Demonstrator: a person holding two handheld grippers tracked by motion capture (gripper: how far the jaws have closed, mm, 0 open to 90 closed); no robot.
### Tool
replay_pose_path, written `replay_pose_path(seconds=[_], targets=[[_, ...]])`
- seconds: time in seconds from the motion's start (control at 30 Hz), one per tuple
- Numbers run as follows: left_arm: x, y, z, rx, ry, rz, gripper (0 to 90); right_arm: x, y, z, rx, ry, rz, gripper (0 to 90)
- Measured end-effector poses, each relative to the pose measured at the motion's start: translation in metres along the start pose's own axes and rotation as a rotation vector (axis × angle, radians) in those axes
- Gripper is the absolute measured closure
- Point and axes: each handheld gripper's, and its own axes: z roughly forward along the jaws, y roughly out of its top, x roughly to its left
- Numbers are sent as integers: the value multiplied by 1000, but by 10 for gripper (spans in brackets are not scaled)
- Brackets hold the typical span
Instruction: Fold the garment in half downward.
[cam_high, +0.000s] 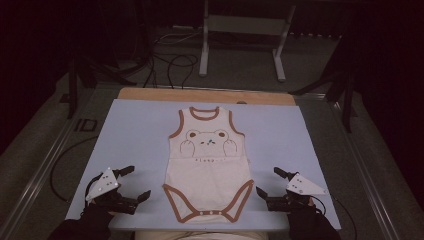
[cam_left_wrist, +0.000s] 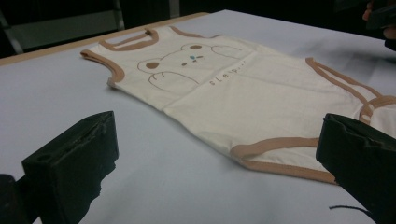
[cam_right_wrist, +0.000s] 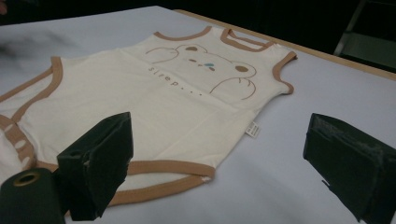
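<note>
Soft, light, floppy cream bodysuit (cam_high: 209, 165) flat at worktop (cam_high: 135, 135) centre, best pinched along the brown-trimmed leg hems; left gripper (cam_high: 134, 184) at eight o'clock, right gripper (cam_high: 268, 182) at four, jaws apart, empty.

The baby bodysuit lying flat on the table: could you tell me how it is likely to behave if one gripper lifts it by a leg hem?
The baby bodysuit is thin, flat cloth, so it would probably droop and fold rather than keep its shape. It looks light. Pushed across the smooth blue table cover, it would likely bunch up and wrinkle.
</note>
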Motion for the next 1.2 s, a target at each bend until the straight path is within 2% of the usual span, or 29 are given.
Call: replay_pose_path(seconds=[0.2, 0.37, 0.5, 0.6, 0.7, 0.8, 0.9, 1.13, 1.2], targets=[[-2, 1, 1, 6, -4, 4, 0, -1, 1, 0, 20, 38, 26, 83], [-3, 3, 2, 21, -6, 8, 0, -2, 5, -1, 11, 54, 62, 82], [-1, 6, 0, 20, -33, -19, 0, -1, 7, -2, 2, 73, 90, 82], [-2, 9, -1, 12, -48, -35, 0, 2, 11, -3, -20, 77, 84, 82], [-4, 15, -2, 14, -46, -23, 0, 3, 15, -4, -28, 68, 76, 82], [-9, 20, -4, 16, -46, -7, 0, 6, 23, -8, -39, 52, 43, 82], [-11, 25, -5, 17, -49, 3, 0, 5, 30, -8, -37, 49, 37, 83], [-9, 33, -7, 10, -53, -4, 0, 3, 45, -8, -54, 53, 15, 83], [-8, 37, -7, 14, -54, -3, 0, -1, 52, -8, -61, 47, 11, 83]])
